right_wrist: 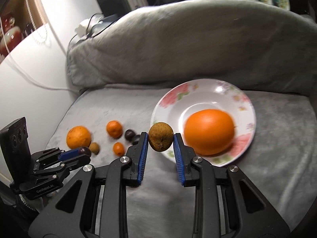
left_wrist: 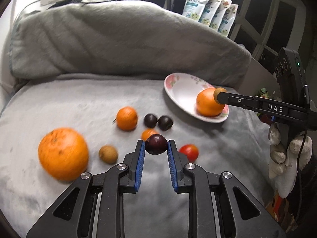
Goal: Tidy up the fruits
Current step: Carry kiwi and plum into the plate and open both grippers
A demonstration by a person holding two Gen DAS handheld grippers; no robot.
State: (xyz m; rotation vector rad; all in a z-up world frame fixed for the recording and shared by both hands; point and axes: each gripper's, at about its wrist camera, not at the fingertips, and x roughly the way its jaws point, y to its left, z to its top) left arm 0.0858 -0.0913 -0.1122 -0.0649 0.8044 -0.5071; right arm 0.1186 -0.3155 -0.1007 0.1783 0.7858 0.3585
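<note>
My left gripper point(left_wrist: 156, 144) is shut on a dark plum point(left_wrist: 156, 144) and holds it above the grey blanket. My right gripper point(right_wrist: 160, 139) is shut on a brown longan point(right_wrist: 160, 139) just left of the flowered plate point(right_wrist: 223, 91), which holds one orange point(right_wrist: 209, 131). On the blanket lie a big orange point(left_wrist: 63, 153), a smaller orange point(left_wrist: 126, 118), a tiny orange point(left_wrist: 147, 133), two dark plums point(left_wrist: 150, 120) point(left_wrist: 165, 122), a brown longan point(left_wrist: 108, 154) and a red fruit point(left_wrist: 189, 152). In the left wrist view the right gripper point(left_wrist: 219, 94) hangs over the plate point(left_wrist: 178, 91).
A thick grey folded blanket point(left_wrist: 118, 39) rises behind the fruit. White pouches point(left_wrist: 210, 8) stand behind it at the right. A white cable point(right_wrist: 39, 79) runs along the wall at the left. The cushion's edge drops off at the left.
</note>
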